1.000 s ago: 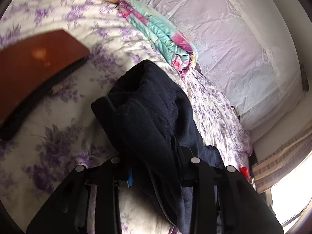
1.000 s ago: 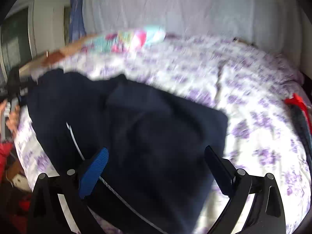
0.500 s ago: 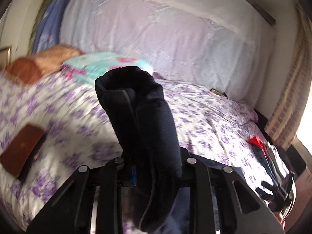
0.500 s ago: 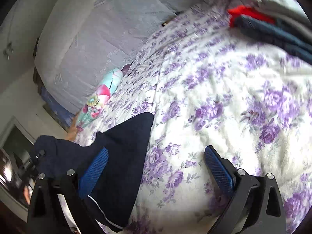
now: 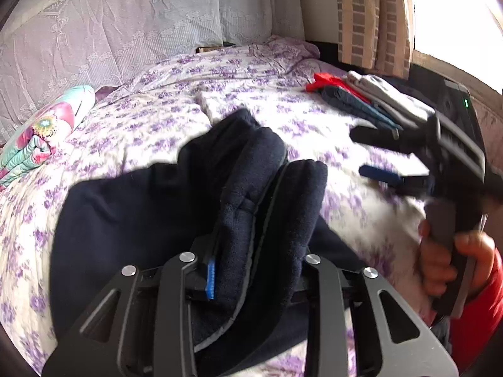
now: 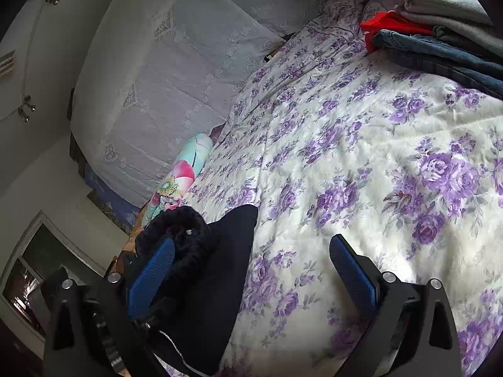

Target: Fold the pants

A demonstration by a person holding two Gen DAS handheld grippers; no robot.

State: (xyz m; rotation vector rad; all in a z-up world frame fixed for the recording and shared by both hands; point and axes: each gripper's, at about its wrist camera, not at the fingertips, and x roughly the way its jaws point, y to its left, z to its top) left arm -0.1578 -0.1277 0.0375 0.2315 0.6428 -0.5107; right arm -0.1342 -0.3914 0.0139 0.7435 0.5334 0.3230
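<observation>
Left wrist view rides its tool, close over the bed [image 5: 251,72], facing the headboard [image 5: 110,31] and window side. Right wrist view sits low, rolled sideways, facing the same headboard [image 6: 176,72]. Both share the clothes stack [image 5: 371,100] [image 6: 440,31] and the floral roll [image 5: 41,132] [image 6: 179,176].

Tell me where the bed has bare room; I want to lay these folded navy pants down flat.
The flowered bedspread is bare across its middle, between the navy pants and the stack of folded clothes, up toward the headboard. It is crowded at the stack's corner and by the colourful folded quilt.
</observation>
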